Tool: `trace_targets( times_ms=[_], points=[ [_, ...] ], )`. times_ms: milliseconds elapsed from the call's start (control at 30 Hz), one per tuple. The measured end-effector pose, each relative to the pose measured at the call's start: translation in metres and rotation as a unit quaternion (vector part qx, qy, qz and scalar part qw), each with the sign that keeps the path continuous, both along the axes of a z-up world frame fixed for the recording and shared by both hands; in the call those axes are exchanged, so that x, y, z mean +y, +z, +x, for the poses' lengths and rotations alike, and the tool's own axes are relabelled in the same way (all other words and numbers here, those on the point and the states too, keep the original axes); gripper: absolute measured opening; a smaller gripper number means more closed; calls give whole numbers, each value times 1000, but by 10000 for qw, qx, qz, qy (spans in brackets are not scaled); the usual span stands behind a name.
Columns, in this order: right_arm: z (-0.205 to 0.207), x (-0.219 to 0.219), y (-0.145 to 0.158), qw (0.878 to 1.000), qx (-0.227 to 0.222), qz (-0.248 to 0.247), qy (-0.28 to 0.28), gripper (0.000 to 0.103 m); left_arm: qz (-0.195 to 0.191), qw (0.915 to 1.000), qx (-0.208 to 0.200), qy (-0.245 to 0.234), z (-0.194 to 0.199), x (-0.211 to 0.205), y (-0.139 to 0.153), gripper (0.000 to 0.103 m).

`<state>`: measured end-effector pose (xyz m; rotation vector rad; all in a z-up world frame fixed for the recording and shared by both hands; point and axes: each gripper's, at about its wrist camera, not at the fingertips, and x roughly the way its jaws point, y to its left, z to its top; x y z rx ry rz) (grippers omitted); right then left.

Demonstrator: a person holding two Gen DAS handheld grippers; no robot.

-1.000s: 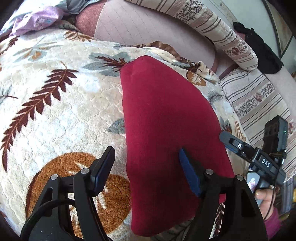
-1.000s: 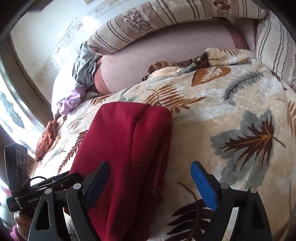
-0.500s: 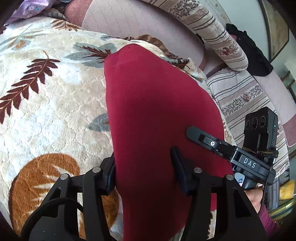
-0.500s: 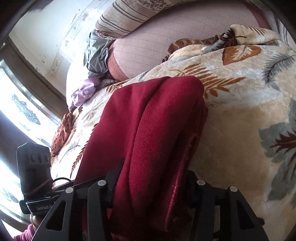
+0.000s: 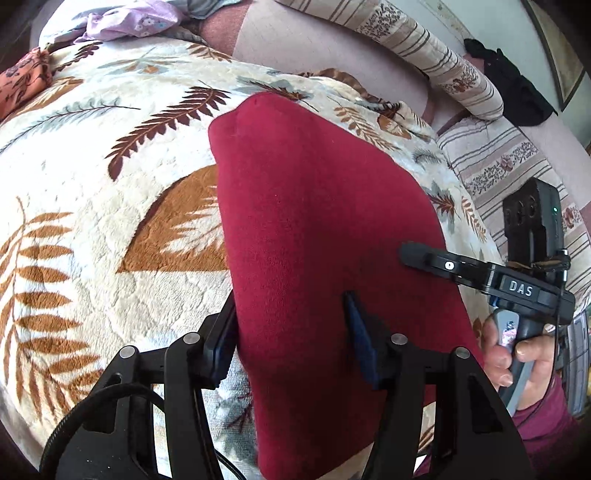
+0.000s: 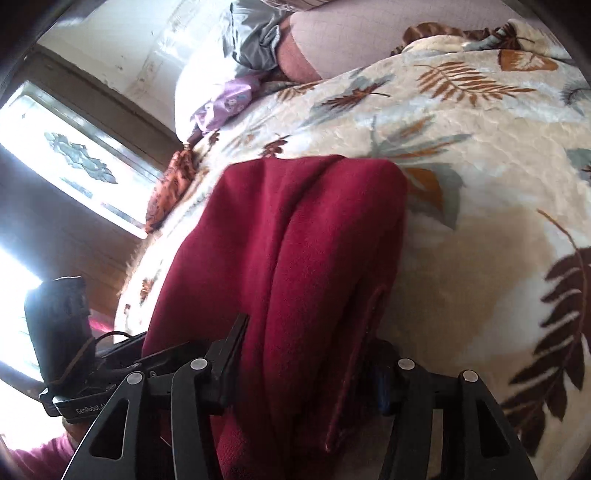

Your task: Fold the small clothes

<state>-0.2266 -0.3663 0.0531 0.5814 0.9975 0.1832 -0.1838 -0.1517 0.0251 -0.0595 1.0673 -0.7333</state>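
Both grippers closed in on the folded dark-red garment (image 5: 325,236) from open stances a second ago, and it has slid over the leaf-print blanket (image 5: 110,184).

Left gripper (image 5: 291,332): jaws roughly half apart, near corner of garment between them, one finger at its left edge, blue pad pressed into the top; jaws easing open slightly at this moment. Right gripper (image 6: 310,354): jaws likewise half apart, thick folded edge bunched between them, also easing open. Garment lies mid-blanket, long axis running away from both cameras, far end toward the striped bolster (image 5: 424,51); purple cloth (image 5: 125,22) and orange cloth (image 5: 22,77) sit well apart at the blanket's far-left edge. Judgement: bundle gripped at both near corners, likely being shifted or readied for the next fold; loosening grip risks a slip.
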Motion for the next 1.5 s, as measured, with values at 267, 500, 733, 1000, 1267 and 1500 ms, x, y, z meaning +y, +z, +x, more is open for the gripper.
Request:
trace_targets(
  times_ms=[267, 500, 733, 1000, 1267, 1500],
  points=[
    [-54, 31, 70, 9910, -770, -1088, -104, 51, 575, 9955, -697, 278, -11, -1, 20, 60],
    [-65, 68, 42, 9846, -483, -1637, 369, 36, 799, 9913, -937, 458, -25, 0, 21, 61],
    [-73, 69, 40, 9791, -493, -1962, 217, 35, 896, 9887, -1114, 441, -40, -7, 27, 61],
    [-89, 72, 82, 9654, -679, -2465, -518, 62, 804, 9847, -1343, 770, -46, -5, 46, 61],
    [-92, 74, 90, 9605, -656, -2522, -977, 75, 736, 9816, -1474, 960, -53, 3, 56, 61],
    [-90, 80, 89, 9606, -605, -2529, -981, 78, 769, 9806, -1503, 996, -54, 6, 57, 61]
  ],
)
